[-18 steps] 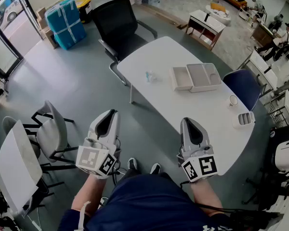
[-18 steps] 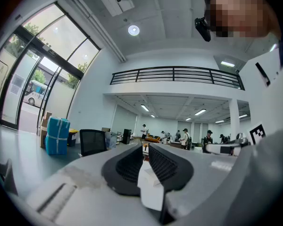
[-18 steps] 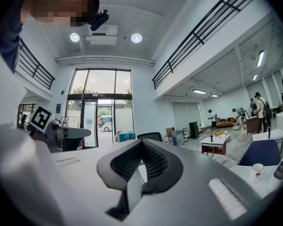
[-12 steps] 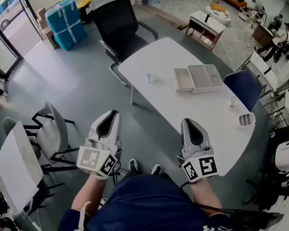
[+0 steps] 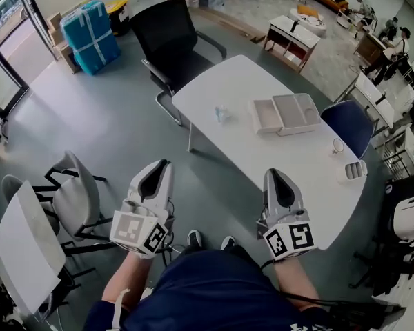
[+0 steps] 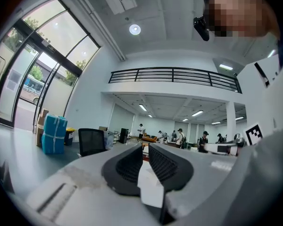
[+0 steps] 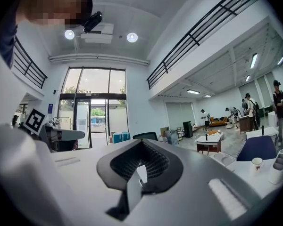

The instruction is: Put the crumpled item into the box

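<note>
The crumpled item (image 5: 222, 113), small, clear and bluish, lies on the white table (image 5: 234, 81) left of the box. The shallow white box (image 5: 264, 114) stands with its open lid (image 5: 296, 110) beside it, near the table's middle. Both grippers are held close to my body, well short of these objects. My left gripper (image 5: 158, 165) hovers over the floor in front of the table, shut with nothing between its jaws (image 6: 145, 150). My right gripper (image 5: 277, 176) hangs above the table's near edge, shut and empty too (image 7: 141, 149).
A black office chair (image 5: 167, 33) stands at the table's far side and a blue chair (image 5: 348, 124) at its right. A cup (image 5: 337, 145) and a white slotted holder (image 5: 352, 171) sit on the table's right end. Grey chairs (image 5: 72, 195) and a small table (image 5: 27, 243) stand at my left.
Both grippers stay shut and keep nearly the same place. The view has drifted a little, so the table and box sit slightly further right and lower in the picture.
</note>
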`<state>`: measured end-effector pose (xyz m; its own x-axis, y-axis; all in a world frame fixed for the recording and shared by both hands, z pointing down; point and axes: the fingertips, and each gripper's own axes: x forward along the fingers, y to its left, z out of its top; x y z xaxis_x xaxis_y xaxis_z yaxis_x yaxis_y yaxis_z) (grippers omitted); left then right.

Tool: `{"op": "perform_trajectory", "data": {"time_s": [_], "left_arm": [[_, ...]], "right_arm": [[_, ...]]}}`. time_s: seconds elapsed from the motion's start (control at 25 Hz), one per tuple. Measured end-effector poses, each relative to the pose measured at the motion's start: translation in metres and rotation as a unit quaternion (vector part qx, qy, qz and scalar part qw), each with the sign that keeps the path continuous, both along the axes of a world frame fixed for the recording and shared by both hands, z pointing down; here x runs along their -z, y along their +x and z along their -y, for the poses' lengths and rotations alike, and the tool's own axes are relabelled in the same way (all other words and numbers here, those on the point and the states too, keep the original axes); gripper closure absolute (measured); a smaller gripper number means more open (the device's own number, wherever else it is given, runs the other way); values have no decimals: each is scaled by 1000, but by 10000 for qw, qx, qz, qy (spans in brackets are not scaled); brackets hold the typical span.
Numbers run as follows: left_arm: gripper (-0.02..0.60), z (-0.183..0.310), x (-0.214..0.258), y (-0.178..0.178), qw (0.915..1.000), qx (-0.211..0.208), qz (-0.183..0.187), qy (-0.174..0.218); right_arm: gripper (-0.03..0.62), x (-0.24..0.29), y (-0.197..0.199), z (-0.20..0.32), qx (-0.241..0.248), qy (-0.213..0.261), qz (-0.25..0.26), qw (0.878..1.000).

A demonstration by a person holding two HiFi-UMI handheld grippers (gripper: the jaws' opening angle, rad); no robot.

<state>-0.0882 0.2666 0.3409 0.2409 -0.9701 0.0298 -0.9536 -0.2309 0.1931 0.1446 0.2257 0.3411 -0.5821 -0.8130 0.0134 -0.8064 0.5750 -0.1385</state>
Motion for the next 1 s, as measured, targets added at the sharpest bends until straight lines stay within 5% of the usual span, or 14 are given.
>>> {"op": "perform_trajectory", "data": {"time_s": [0.56,1.0], "left_arm": [[538,26,-37,-47,9986,-356,-274,-287],[538,103,-46,-51,9990,-73,23,-441]], "right_arm": [[592,-19,-45,8,-318,-230,-393,9985],[592,-47,-56,105,44,-421,-57,9991]]}}
